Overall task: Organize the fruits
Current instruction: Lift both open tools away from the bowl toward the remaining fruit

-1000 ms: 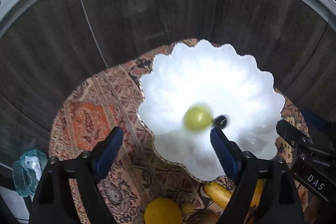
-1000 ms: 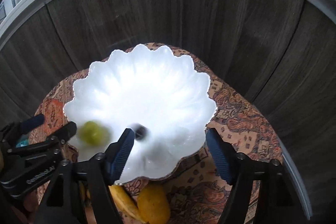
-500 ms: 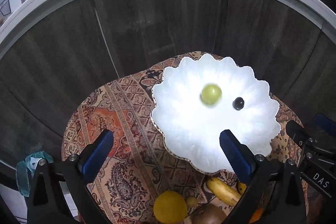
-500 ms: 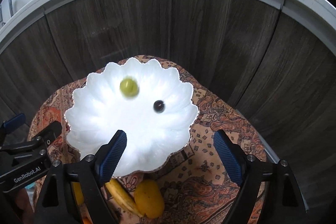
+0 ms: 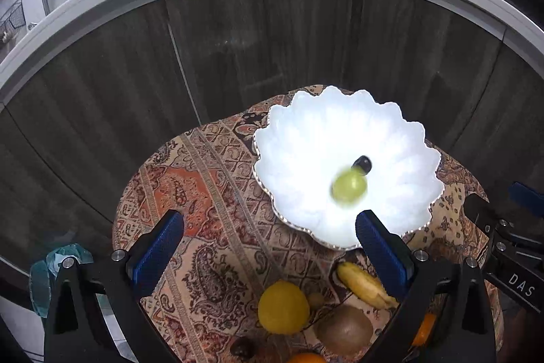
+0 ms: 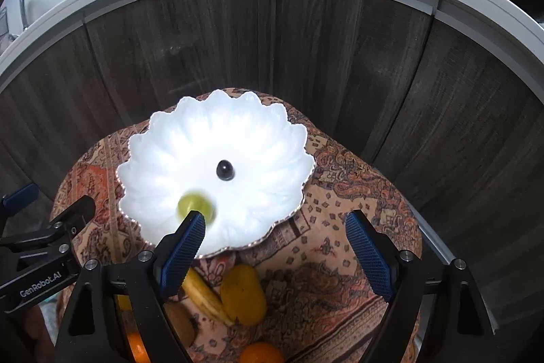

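Bowl [image 5: 299,138] overexposed, glaring white; green grape [image 5: 349,186] motion-blurred; strong fisheye curvature, dark vignetted corners.

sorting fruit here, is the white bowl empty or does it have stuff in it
Not empty: the white bowl holds a green grape and a dark grape; the other fruit lies outside.

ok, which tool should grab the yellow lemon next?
Probably left. The round yellow lemon lies between the open left tool's blue fingers; in the right view it sits off-centre, beside the open right tool's left finger.
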The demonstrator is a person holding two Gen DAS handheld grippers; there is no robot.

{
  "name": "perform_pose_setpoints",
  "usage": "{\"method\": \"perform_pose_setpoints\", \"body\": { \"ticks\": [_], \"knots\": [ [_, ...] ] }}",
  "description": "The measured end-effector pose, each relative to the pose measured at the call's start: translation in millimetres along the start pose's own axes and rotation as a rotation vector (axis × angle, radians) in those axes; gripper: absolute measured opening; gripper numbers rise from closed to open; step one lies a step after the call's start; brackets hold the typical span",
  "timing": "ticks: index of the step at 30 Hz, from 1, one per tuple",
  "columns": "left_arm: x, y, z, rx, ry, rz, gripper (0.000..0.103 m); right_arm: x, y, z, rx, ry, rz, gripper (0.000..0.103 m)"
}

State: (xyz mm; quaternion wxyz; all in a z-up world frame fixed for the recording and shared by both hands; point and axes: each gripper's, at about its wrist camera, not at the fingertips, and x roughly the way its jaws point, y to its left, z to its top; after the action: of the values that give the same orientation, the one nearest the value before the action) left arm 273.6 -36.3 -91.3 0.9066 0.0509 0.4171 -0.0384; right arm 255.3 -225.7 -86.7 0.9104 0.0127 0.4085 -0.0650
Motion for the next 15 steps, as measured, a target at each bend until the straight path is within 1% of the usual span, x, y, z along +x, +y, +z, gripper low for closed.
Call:
{"method": "perform_pose_setpoints", "body": {
  "ticks": [15],
  "knots": [
    [-22,2,-31,-0.002,-0.004,0.014,0.103,-16,-1,-28,0.000,0.009,0.015,0.085]
  ]
}}
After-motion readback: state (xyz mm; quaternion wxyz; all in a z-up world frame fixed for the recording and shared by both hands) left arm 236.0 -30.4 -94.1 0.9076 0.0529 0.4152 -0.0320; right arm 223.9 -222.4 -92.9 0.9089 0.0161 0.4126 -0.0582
